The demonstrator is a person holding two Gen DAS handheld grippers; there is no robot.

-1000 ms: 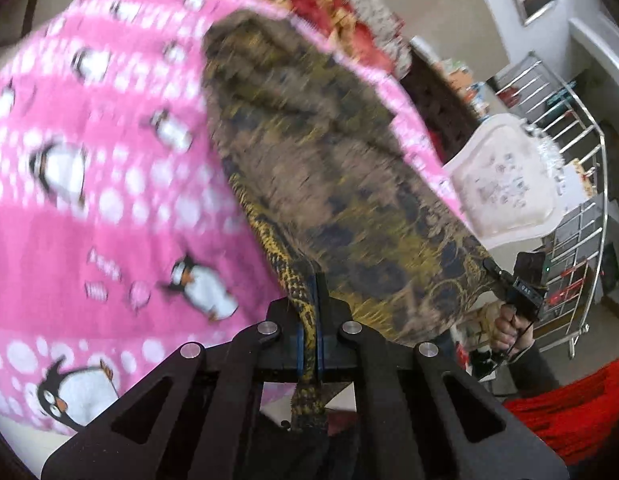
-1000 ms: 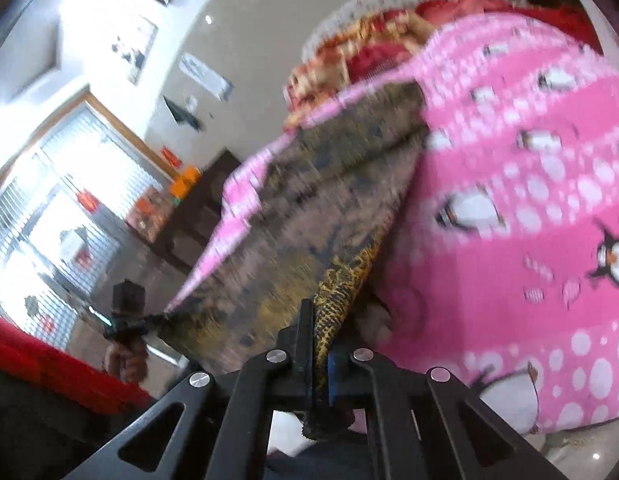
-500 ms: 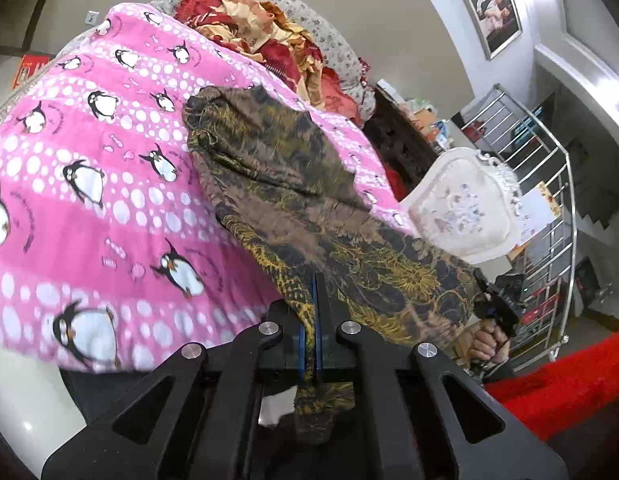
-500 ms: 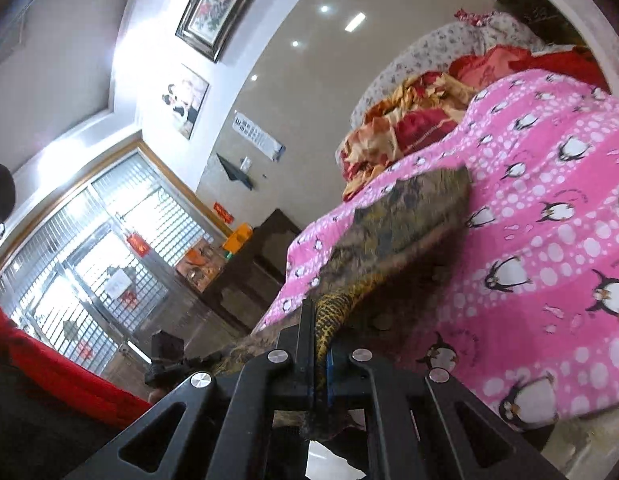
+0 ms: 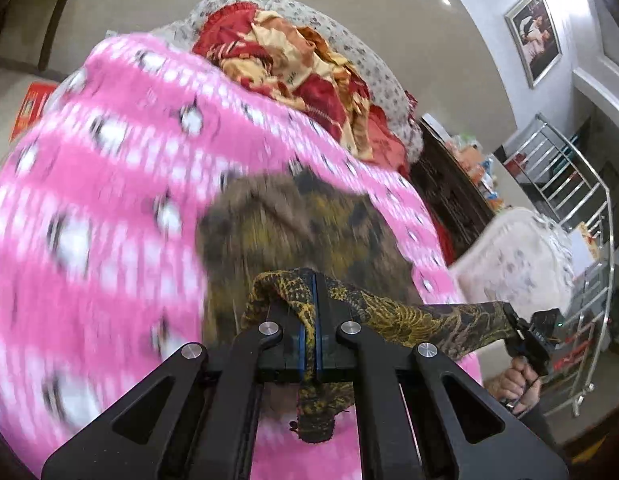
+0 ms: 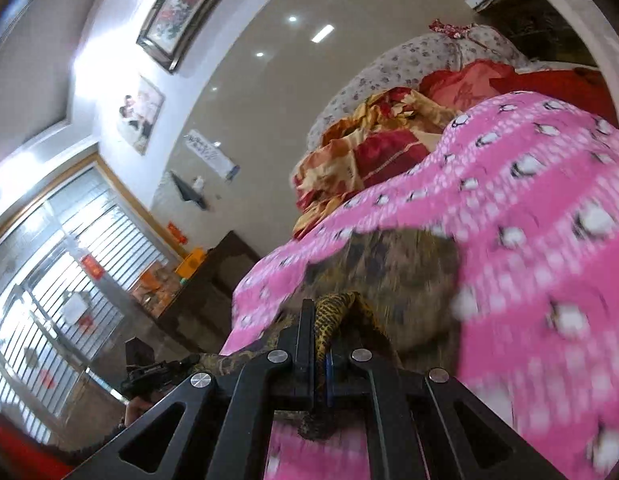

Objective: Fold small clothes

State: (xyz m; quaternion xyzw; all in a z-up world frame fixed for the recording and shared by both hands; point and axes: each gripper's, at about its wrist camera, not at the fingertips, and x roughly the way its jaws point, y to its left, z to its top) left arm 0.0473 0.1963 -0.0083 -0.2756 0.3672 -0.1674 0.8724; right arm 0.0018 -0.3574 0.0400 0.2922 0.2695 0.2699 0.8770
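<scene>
A brown and yellow patterned garment (image 5: 305,220) lies on a pink penguin blanket (image 5: 109,200). My left gripper (image 5: 314,280) is shut on one corner of its near edge. That edge stretches taut to the right, to my right gripper (image 5: 521,332). In the right wrist view my right gripper (image 6: 319,312) is shut on the other corner, with the garment (image 6: 401,272) bunched just ahead of it on the blanket (image 6: 529,220). My left gripper (image 6: 149,372) shows at the lower left there.
A red and gold quilt (image 5: 309,68) and a floral pillow (image 5: 369,68) are heaped at the far end of the bed. A dark cabinet (image 5: 453,184), a white chair (image 5: 521,256) and a metal rack (image 5: 581,208) stand to the right.
Both grippers have carried the garment's near edge forward over the rest of it. The garment now shows much shorter on the blanket. Both views are blurred by the motion.
</scene>
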